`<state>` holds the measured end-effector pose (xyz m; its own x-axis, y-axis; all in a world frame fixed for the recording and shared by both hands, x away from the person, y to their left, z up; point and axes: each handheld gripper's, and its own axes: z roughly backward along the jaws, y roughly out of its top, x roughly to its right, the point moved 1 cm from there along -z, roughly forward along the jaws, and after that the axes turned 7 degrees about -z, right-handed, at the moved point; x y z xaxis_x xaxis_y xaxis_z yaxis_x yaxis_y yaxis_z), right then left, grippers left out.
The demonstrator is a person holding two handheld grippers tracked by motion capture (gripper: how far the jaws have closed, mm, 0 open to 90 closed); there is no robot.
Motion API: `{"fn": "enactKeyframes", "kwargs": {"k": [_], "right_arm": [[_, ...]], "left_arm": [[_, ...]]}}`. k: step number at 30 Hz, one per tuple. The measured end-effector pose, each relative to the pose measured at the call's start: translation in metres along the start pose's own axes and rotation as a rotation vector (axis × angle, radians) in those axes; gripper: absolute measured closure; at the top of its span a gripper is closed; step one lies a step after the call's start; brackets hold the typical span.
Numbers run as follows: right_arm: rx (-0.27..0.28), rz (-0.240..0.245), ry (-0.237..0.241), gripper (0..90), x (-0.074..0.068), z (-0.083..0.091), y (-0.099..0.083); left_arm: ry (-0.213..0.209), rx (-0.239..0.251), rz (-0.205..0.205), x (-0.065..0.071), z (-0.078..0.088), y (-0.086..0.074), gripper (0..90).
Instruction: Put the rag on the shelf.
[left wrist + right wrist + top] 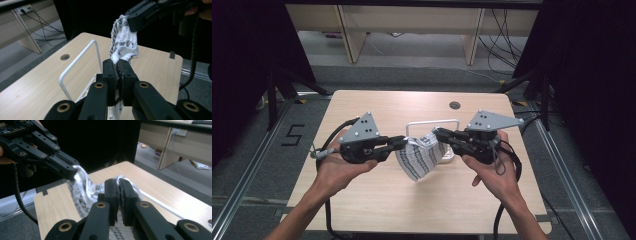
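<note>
A white cloth with a black pattern [419, 159] hangs in the air over the table between my two grippers. My left gripper [405, 141] is shut on its left corner, and in the left gripper view the cloth [124, 46] rises from between the closed jaws [117, 62]. My right gripper [436, 133] is shut on the right corner. The right gripper view shows the cloth [83, 188] bunched at its closed jaws [118, 181], with the left gripper [72, 173] pinching the far corner. The middle of the cloth sags down toward the tabletop.
A white wire rack [432, 122] stands on the light wooden table [382, 200] just behind the cloth; its frame [75, 65] shows in the left gripper view. A cable hole [455, 105] sits near the table's far edge. Dark curtains flank both sides.
</note>
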<state>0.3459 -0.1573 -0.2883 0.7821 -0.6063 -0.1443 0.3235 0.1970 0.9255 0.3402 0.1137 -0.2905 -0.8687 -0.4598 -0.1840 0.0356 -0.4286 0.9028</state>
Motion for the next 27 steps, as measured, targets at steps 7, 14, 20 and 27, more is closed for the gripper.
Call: {"fn": "enactKeyframes", "kwargs": {"k": [7,14,20,27], "right_arm": [[0.042,0.0,-0.013,86.2,0.007,0.002,0.01],[0.053,-0.006,-0.045,86.2,0.013,0.007,0.014],[0.074,-0.013,-0.082,86.2,0.024,0.009,0.02],[0.084,-0.038,-0.098,86.1,0.038,0.005,0.024]], "left_arm": [[0.065,0.033,-0.028,-0.01,-0.002,0.019,84.8],[0.088,0.029,-0.038,-0.019,-0.013,0.036,84.8],[0.094,0.034,-0.025,-0.028,-0.024,0.044,84.8],[0.104,0.035,-0.009,-0.04,-0.035,0.048,84.8]]}}
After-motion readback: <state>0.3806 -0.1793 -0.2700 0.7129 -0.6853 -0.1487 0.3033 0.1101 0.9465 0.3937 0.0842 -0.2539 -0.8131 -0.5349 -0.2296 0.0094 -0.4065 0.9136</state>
